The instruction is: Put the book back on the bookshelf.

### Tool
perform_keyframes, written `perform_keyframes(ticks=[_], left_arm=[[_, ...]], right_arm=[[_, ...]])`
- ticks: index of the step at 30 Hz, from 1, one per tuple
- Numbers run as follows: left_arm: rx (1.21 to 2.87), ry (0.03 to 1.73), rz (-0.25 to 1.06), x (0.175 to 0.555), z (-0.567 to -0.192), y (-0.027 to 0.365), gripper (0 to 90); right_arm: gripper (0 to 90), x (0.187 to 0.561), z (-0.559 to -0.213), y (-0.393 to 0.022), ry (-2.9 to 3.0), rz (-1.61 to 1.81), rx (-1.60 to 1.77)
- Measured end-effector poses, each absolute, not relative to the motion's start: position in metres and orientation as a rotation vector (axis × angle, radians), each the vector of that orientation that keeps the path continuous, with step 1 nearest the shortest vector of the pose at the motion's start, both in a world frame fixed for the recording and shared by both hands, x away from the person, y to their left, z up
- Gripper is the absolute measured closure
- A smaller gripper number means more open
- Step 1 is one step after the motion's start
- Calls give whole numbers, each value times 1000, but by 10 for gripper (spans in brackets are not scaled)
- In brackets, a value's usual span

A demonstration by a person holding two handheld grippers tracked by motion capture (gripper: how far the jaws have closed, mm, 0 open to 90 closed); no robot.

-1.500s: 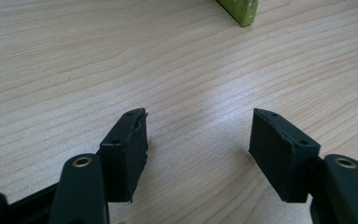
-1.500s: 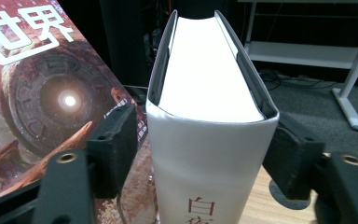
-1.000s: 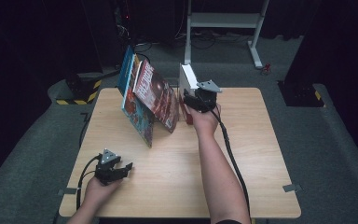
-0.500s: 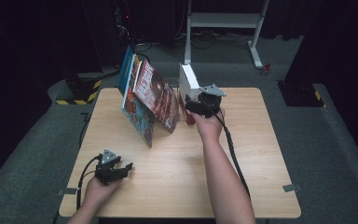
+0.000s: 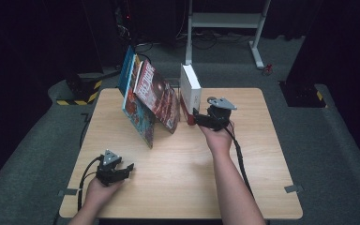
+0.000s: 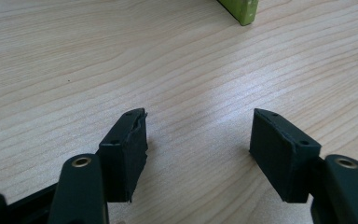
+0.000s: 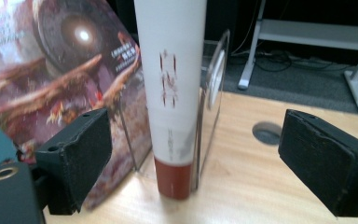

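Note:
A white book (image 5: 190, 89) with a red foot stands upright at the back of the wooden table (image 5: 262, 154). In the right gripper view this white book (image 7: 170, 79) rises against a clear bookend (image 7: 214, 79). My right gripper (image 5: 198, 117) sits just in front of its base, jaws pointing at it. The right gripper (image 7: 198, 149) has just been opening and stands wide, its pads touching nothing. My left gripper (image 5: 127, 169) rests near the front left edge. The left gripper (image 6: 198, 140) is open over bare wood.
Several books lean to the left of the white one: a blue book (image 5: 127, 70), a reddish illustrated cover (image 5: 157, 96) and a colourful one (image 5: 138, 117). A cable hole (image 7: 266, 133) sits in the tabletop behind the bookend. A green book corner (image 6: 240, 9) lies ahead of the left gripper.
My right gripper has drawn back from the white book toward the person, and its jaws have parted. The book stays upright. The left gripper has not moved.

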State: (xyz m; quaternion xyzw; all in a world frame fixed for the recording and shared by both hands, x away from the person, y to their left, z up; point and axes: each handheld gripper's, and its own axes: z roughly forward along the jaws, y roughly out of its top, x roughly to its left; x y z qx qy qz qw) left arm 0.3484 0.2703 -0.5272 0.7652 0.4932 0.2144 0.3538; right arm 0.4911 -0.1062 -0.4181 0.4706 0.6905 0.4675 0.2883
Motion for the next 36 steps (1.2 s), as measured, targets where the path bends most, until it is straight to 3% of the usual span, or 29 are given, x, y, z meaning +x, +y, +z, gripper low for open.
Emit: perform_keyframes(ticks=[36], left_arm=[[1987,1267,563,348,-528,268,336]], right_arm=[[91,392,-482,-194,1960,1097,1314]])
